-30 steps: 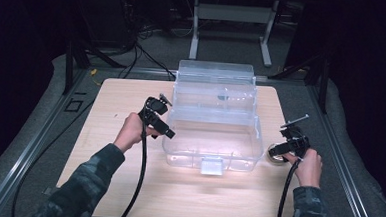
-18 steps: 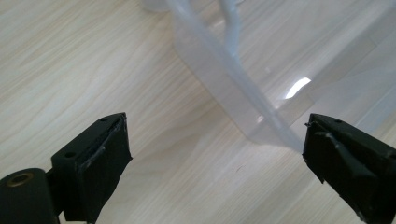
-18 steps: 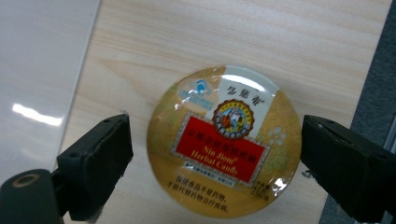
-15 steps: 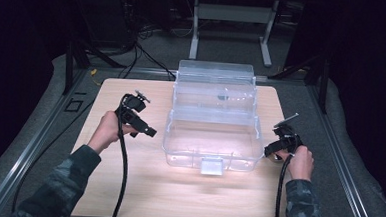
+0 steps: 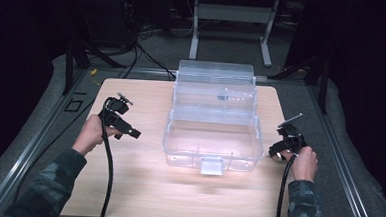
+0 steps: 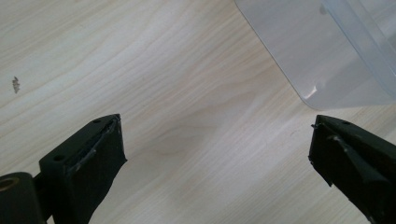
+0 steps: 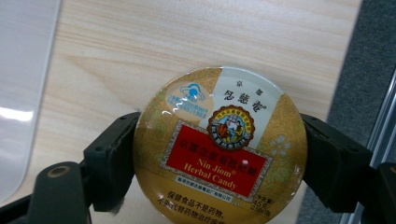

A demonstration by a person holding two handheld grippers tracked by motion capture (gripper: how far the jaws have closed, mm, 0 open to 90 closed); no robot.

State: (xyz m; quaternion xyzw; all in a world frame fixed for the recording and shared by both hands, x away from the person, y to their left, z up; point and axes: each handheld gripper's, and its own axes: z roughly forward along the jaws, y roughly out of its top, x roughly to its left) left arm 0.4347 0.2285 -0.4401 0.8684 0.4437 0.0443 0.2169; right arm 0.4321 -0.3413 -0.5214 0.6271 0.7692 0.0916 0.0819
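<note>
Candy tin [image 7: 219, 149] pinched in right gripper [image 5: 285, 143] jaws; left gripper [image 5: 125, 127] jaws spread, empty.

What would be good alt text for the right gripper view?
A round gold tin of Nin Jiom Herbal Candy sits between the right gripper's two black jaws, one at each side of its rim. Beneath lies the pale wooden table, with a clear plastic box at the left edge.

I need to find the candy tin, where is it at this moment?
The Nin Jiom herbal candy tin sits between the right tongs in the right gripper view. In the high view it is at the wooden table's right edge, beside the clear plastic box.
</note>
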